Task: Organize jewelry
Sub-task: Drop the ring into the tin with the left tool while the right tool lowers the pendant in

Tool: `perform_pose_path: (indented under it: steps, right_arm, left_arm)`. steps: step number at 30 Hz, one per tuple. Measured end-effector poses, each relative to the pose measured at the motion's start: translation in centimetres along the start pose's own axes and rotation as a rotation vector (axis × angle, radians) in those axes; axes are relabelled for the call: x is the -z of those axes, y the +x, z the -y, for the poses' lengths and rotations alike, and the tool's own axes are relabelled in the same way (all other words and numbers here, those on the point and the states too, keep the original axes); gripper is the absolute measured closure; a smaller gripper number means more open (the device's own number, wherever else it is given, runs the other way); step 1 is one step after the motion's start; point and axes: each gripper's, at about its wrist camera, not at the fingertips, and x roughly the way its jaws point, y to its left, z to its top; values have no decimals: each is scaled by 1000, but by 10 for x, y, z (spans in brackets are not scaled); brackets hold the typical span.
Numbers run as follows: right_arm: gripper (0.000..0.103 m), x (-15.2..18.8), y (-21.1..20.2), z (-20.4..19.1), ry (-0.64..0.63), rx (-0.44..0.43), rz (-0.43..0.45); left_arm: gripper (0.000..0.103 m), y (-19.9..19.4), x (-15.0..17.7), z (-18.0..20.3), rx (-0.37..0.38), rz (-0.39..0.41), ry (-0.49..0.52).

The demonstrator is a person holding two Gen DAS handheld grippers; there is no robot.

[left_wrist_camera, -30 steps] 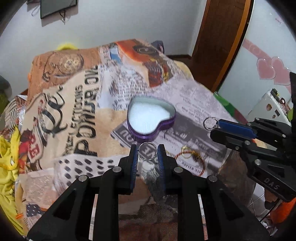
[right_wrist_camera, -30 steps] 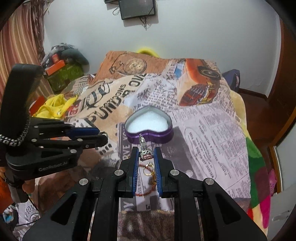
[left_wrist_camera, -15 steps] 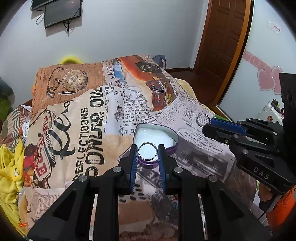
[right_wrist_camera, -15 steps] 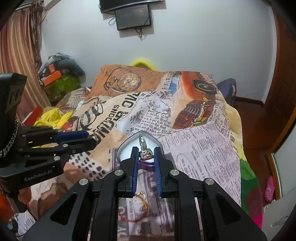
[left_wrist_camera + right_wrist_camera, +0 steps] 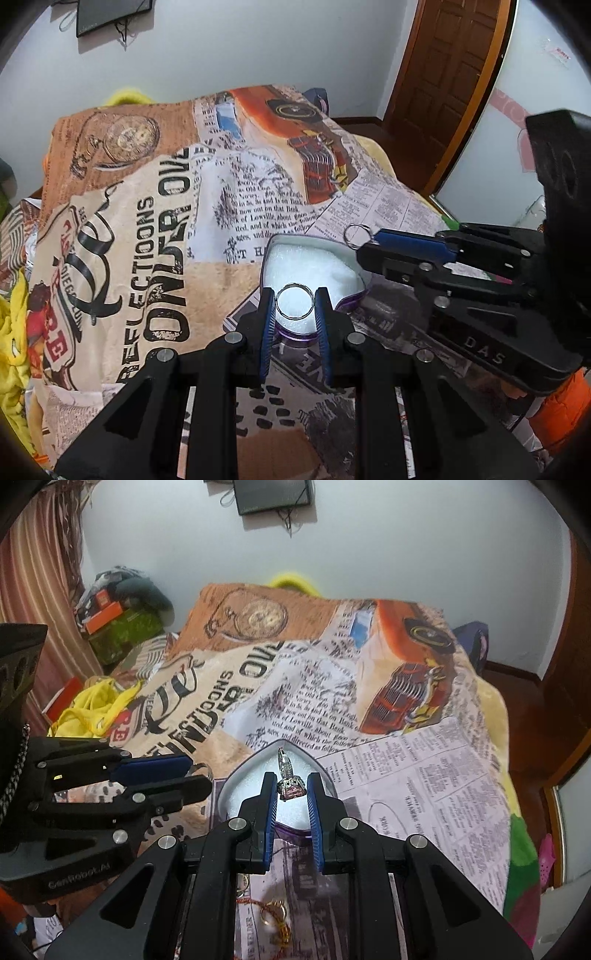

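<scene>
My left gripper (image 5: 294, 303) is shut on a plain silver ring (image 5: 294, 302) and holds it over the near part of a purple heart-shaped box (image 5: 351, 301) with white foam inside. My right gripper (image 5: 291, 789) is shut on an ornate silver ring with a pink stone (image 5: 290, 784), also over the box (image 5: 231, 788). The right gripper shows at the right of the left wrist view (image 5: 364, 243), its ring (image 5: 356, 234) sticking out past the tips. The left gripper shows at the left of the right wrist view (image 5: 201, 779).
The box sits on a bed covered by a newspaper-print blanket (image 5: 147, 229). A gold ring and red-gold bracelet (image 5: 275, 917) lie on the blanket below my right gripper. Yellow cloth (image 5: 92, 705) lies at the left. A wooden door (image 5: 443, 85) stands at the back right.
Both grippers have moved forward with their rings and now hang over the heart box. The gold jewellery on the blanket has dropped behind them.
</scene>
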Motion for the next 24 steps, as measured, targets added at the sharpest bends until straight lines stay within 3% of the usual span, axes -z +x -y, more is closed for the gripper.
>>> perform_pose_path:
  steps: [14,24]
  right_arm:
    - [88,-3,36,6,-13,-21,-98]
    - [88,-3,39,6,-11,-26,-125]
  left_arm:
    - [83,32,-3,-7,49,-67,-17]
    - [83,33,-3,-13,57,-72,-48]
